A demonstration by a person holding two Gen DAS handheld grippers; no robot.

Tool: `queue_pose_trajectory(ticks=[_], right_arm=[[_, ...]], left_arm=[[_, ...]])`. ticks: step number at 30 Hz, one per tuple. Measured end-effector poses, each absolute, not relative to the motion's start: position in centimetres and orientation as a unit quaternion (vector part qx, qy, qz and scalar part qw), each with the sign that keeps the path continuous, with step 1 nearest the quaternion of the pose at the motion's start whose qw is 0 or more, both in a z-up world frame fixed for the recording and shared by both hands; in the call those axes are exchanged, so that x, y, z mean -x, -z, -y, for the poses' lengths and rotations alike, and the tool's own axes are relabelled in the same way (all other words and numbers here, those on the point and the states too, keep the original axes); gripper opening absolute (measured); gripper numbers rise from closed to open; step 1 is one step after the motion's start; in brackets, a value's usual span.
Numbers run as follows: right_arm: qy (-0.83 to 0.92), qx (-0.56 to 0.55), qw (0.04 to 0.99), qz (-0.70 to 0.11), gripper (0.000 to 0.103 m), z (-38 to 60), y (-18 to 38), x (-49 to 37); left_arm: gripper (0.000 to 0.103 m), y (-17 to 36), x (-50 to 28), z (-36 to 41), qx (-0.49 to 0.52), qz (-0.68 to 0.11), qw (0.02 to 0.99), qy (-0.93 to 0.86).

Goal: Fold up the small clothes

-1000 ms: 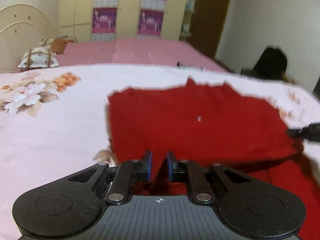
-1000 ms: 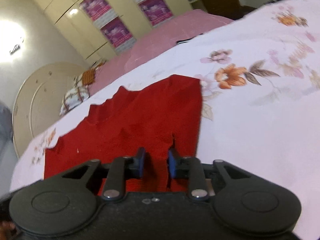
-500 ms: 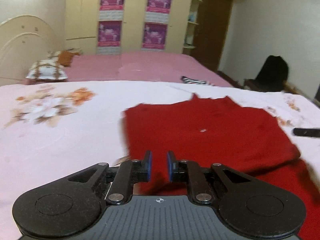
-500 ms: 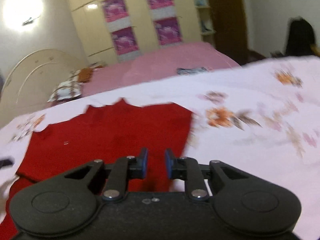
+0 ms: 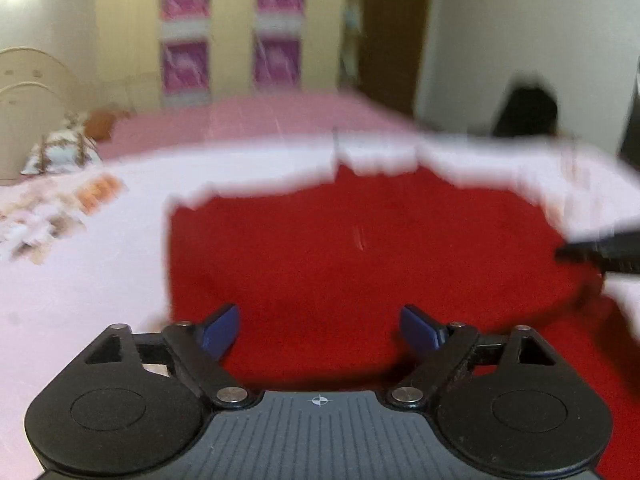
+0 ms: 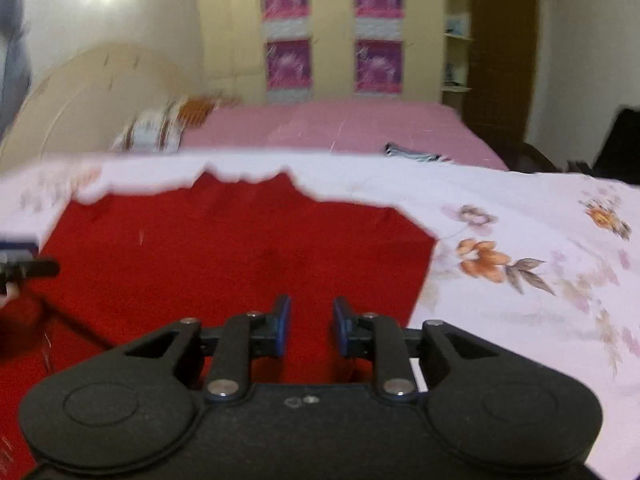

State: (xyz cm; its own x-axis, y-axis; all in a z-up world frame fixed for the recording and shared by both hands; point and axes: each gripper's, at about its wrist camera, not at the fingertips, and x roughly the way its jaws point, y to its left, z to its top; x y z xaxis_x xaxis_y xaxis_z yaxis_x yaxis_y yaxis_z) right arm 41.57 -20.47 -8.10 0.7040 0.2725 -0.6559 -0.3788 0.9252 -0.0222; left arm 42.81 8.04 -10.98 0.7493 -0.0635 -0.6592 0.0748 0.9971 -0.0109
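Observation:
A red garment [image 5: 360,248] lies flat on the white floral bedsheet [image 5: 80,280], with a folded layer on top. My left gripper [image 5: 320,326] is open wide just above the garment's near left part, holding nothing. My right gripper [image 6: 308,326] hovers over the garment [image 6: 224,256] near its right edge, with the jaws a little apart and nothing visible between them. The right gripper's tip [image 5: 592,250] shows at the right of the left wrist view. The left gripper's tip [image 6: 24,268] shows at the left of the right wrist view. Both views are blurred.
The floral sheet [image 6: 520,280] spreads to the right of the garment. Behind lies a pink bed [image 6: 340,128] with pillows [image 6: 152,136] and a small striped cloth [image 6: 416,154]. Wardrobes with purple posters [image 6: 332,32] line the far wall. A dark chair [image 5: 524,108] stands at the right.
My left gripper has opened wide and let go of the red cloth. My right gripper has opened slightly. Both views have swung level over the garment.

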Motion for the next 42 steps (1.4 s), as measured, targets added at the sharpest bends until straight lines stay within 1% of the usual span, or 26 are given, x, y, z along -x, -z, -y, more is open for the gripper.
queue_pose_trajectory(ticks=[1, 3, 4, 7, 9, 11, 13, 17, 19, 22, 24, 26, 28, 29, 30, 32, 33, 34, 35, 36, 37, 38, 40, 42], right_arm=[[-0.165, 0.102, 0.914, -0.355, 0.020, 20.6, 9.0, -41.7], [-0.161, 0.106, 0.918, -0.347, 0.020, 20.7, 8.8, -41.4], [-0.155, 0.110, 0.921, -0.339, 0.023, 20.6, 8.1, -40.9], [-0.192, 0.085, 0.930, -0.303, 0.024, 20.1, 6.6, -38.7], [-0.216, 0.082, 0.926, -0.297, 0.023, 19.1, 7.0, -38.0], [-0.230, 0.093, 0.914, -0.321, 0.022, 17.9, 8.4, -37.8], [-0.217, 0.127, 0.913, -0.322, 0.023, 17.6, 9.8, -37.8], [-0.175, 0.109, 0.923, -0.324, 0.023, 20.6, 9.5, -38.3], [-0.173, 0.098, 0.923, -0.328, 0.022, 21.8, 9.1, -39.0], [-0.166, 0.068, 0.935, -0.306, 0.023, 22.8, 7.9, -40.2], [-0.146, 0.036, 0.938, -0.313, 0.024, 23.2, 7.6, -41.9], [-0.131, 0.019, 0.939, -0.317, 0.024, 24.0, 7.7, -44.0], [-0.125, 0.016, 0.930, -0.346, 0.024, 24.1, 9.0, -46.4], [-0.128, 0.021, 0.922, -0.365, 0.024, 24.1, 9.7, -46.9], [-0.133, 0.031, 0.925, -0.355, 0.023, 24.1, 9.7, -46.8], [-0.137, 0.041, 0.926, -0.349, 0.022, 24.1, 9.1, -46.7], [-0.137, 0.038, 0.931, -0.337, 0.024, 24.3, 8.8, -46.5], [-0.133, 0.033, 0.935, -0.328, 0.024, 24.5, 8.7, -46.5], [-0.126, 0.026, 0.933, -0.337, 0.025, 24.8, 9.1, -47.1], [-0.122, 0.023, 0.927, -0.355, 0.029, 24.8, 9.9, -47.5], [-0.127, 0.019, 0.927, -0.352, 0.033, 25.0, 10.1, -47.7], [-0.124, 0.030, 0.926, -0.355, 0.034, 24.8, 9.9, -47.7], [-0.116, 0.038, 0.927, -0.355, 0.031, 24.4, 9.0, -47.2], [-0.132, 0.041, 0.936, -0.323, 0.032, 23.9, 7.2, -45.5]], left_arm=[[0.086, 11.1, -42.5, -7.7, -0.019, -0.337, 0.941, 0.032], [0.083, 10.2, -41.7, -7.3, -0.016, -0.321, 0.946, 0.035], [0.083, 9.6, -41.1, -7.1, -0.013, -0.301, 0.953, 0.030], [0.083, 8.5, -40.6, -5.8, -0.015, -0.271, 0.962, 0.037], [0.083, 9.4, -41.7, -4.9, -0.015, -0.295, 0.954, 0.042], [0.083, 10.8, -42.4, -4.5, -0.021, -0.330, 0.942, 0.048], [0.083, 11.4, -41.6, -4.8, -0.030, -0.324, 0.944, 0.050], [0.083, 11.1, -40.4, -7.6, -0.019, -0.326, 0.945, 0.027], [0.083, 10.0, -40.7, -9.3, 0.015, -0.307, 0.951, 0.028], [0.083, 8.7, -43.4, -11.0, 0.022, -0.281, 0.959, 0.023], [0.083, 8.6, -46.2, -11.8, 0.019, -0.279, 0.960, 0.021], [0.083, 9.8, -49.0, -12.7, 0.029, -0.299, 0.954, 0.014], [0.083, 12.0, -51.5, -13.4, 0.033, -0.346, 0.937, 0.014], [0.083, 12.1, -51.7, -13.4, 0.018, -0.339, 0.941, 0.009], [0.083, 11.7, -51.8, -13.2, 0.011, -0.339, 0.941, 0.012], [0.083, 10.8, -51.6, -13.0, 0.007, -0.311, 0.950, 0.019], [0.083, 10.8, -52.0, -13.0, 0.004, -0.311, 0.950, 0.014], [0.083, 11.2, -52.9, -13.2, 0.004, -0.326, 0.945, 0.007], [0.083, 12.0, -53.8, -13.4, 0.008, -0.355, 0.935, 0.002], [0.090, 12.5, -54.0, -13.3, -0.002, -0.355, 0.935, 0.003], [0.090, 12.3, -53.8, -12.6, -0.018, -0.354, 0.935, 0.002], [0.090, 11.8, -53.5, -12.3, -0.025, -0.353, 0.935, -0.005], [0.090, 10.2, -51.9, -11.9, -0.012, -0.321, 0.947, 0.010], [0.090, 9.1, -49.6, -11.1, -0.005, -0.304, 0.952, 0.022]])
